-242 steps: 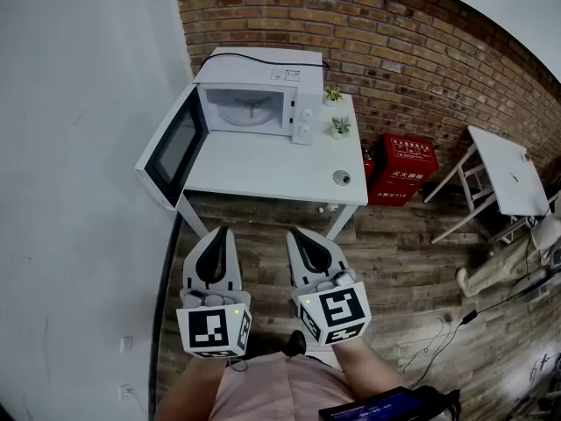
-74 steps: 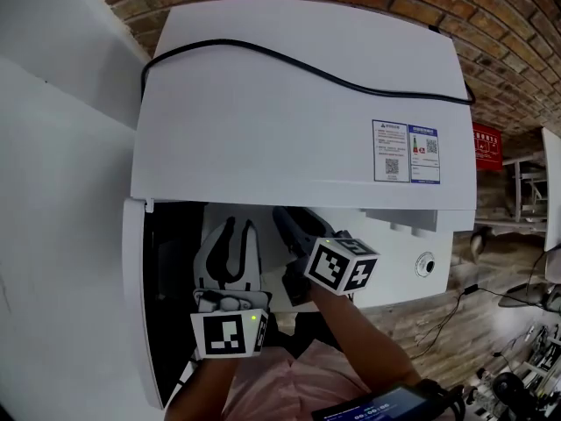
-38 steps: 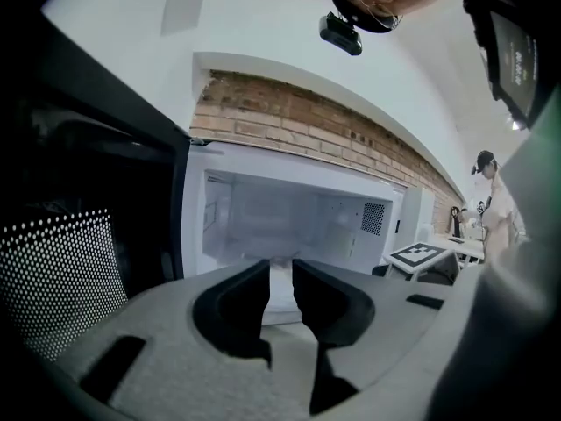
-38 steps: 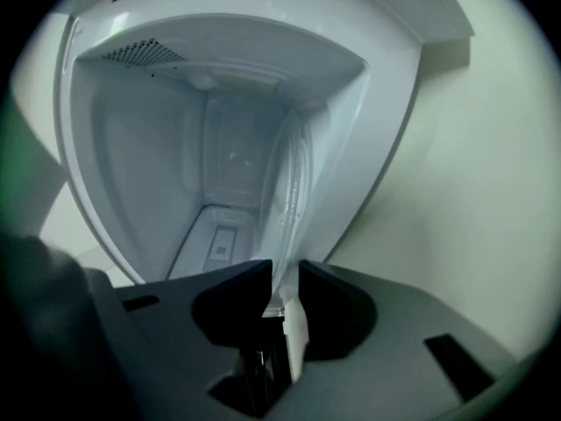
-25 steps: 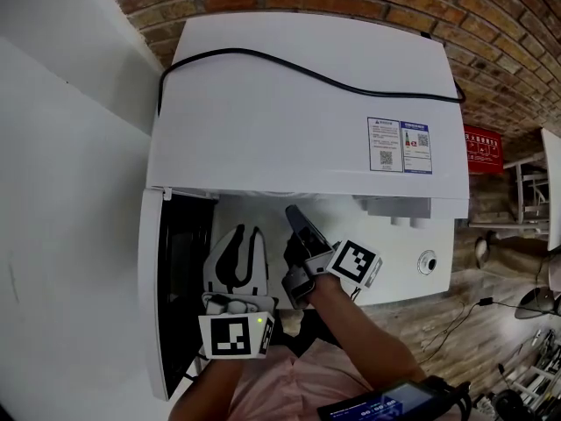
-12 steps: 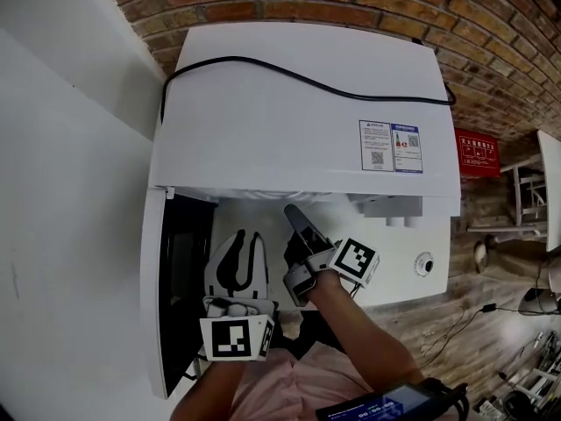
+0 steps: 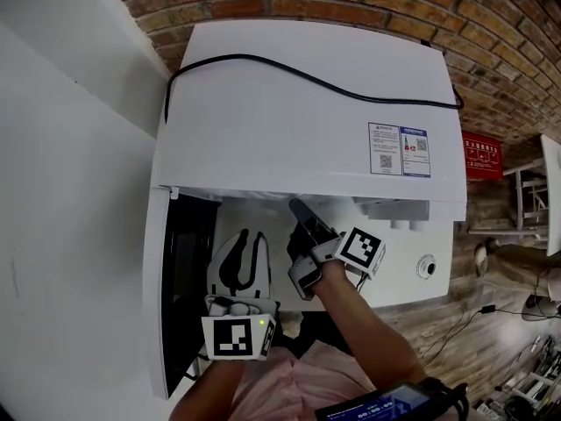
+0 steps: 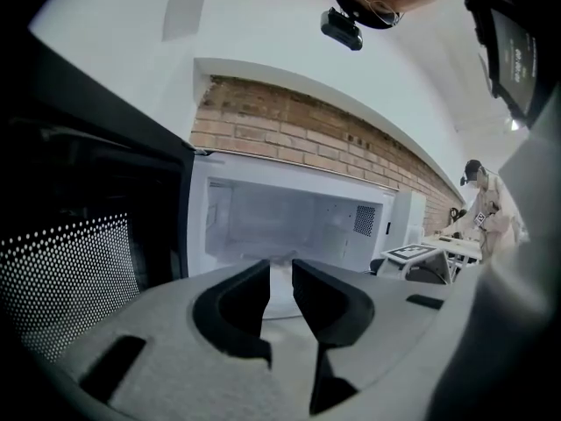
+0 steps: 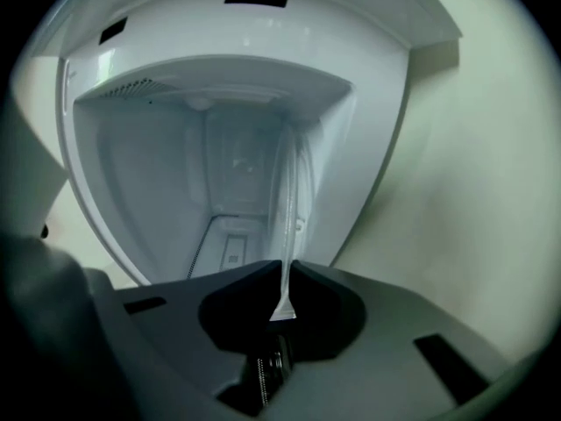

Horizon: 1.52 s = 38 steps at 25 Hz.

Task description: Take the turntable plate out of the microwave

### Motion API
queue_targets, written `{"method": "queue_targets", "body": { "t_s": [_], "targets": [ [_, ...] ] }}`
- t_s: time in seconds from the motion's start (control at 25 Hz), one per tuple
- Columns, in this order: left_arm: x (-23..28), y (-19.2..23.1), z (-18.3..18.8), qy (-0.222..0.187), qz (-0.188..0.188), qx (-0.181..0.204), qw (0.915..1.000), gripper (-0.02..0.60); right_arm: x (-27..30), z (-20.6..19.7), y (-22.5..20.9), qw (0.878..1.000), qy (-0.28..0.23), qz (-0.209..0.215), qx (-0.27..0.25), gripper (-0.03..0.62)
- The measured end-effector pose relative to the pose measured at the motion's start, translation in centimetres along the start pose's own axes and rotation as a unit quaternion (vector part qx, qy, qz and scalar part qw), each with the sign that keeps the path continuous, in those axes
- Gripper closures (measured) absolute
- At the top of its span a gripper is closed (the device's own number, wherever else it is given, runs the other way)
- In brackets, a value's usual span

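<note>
Turntable plate (image 9: 287, 235): it sits inside the microwave (image 7: 307, 103), and you see its glass rim edge-on. At far left the door (image 7: 180, 296) hangs open. Next, your left tool (image 8: 280, 270) points at the cavity from outside, jaws spread and empty. Your right tool (image 9: 287, 268) reaches into the mouth, its jaws closing on the plate's rim. This looks like the gripping step. Next, you probably need a slight lift, then a level pull outward.

The left gripper (image 7: 238, 235) is pale grey, with two curved fingers (image 7: 217, 266) that are black inside. Behind them sits a white cube (image 7: 235, 337) with black square marks and a green light. The right gripper (image 7: 299, 205) looks alike; its fingers are closing on a clear glass plate (image 9: 287, 217). The person wears pink clothes (image 7: 280, 384).
</note>
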<state>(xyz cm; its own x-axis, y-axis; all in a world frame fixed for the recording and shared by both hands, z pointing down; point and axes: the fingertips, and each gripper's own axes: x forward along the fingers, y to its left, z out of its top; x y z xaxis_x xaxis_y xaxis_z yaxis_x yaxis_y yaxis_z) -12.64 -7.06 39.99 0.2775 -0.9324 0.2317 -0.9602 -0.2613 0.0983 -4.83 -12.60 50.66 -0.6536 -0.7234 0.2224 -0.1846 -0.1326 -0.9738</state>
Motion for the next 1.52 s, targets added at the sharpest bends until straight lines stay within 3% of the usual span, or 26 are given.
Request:
{"method": "queue_targets", "body": {
  "t_s": [0.48, 0.72, 1.16, 1.32, 1.52],
  "targets": [
    [0.1, 0.4, 0.5, -0.005, 0.006, 0.002, 1.0000, 0.500, -1.3, -0.8, -0.2, 1.000, -0.011, -0.006, 0.025, 0.566],
    [0.1, 0.5, 0.2, -0.003, 0.009, -0.001, 1.0000, 0.500, -3.6, -1.8, -1.9, 1.000, -0.012, -0.021, 0.010, 0.566],
    [0.3, -0.6, 0.2, -0.002, 0.003, 0.003, 1.0000, 0.500, -5.0, -2.8, -2.3, 1.000, 0.000, -0.009, 0.003, 0.557],
    [0.2, -0.8, 0.5, -0.005, 0.004, 0.007, 1.0000, 0.500, -4.9, -1.6, -3.2, 1.000, -0.013, -0.022, 0.011, 0.455],
    [0.2, -0.9, 0.5, -0.005, 0.006, 0.008, 0.9999, 0.500, -3.8, 0.7, -3.3, 1.000, -0.026, -0.004, 0.000, 0.422]
  ]
}}
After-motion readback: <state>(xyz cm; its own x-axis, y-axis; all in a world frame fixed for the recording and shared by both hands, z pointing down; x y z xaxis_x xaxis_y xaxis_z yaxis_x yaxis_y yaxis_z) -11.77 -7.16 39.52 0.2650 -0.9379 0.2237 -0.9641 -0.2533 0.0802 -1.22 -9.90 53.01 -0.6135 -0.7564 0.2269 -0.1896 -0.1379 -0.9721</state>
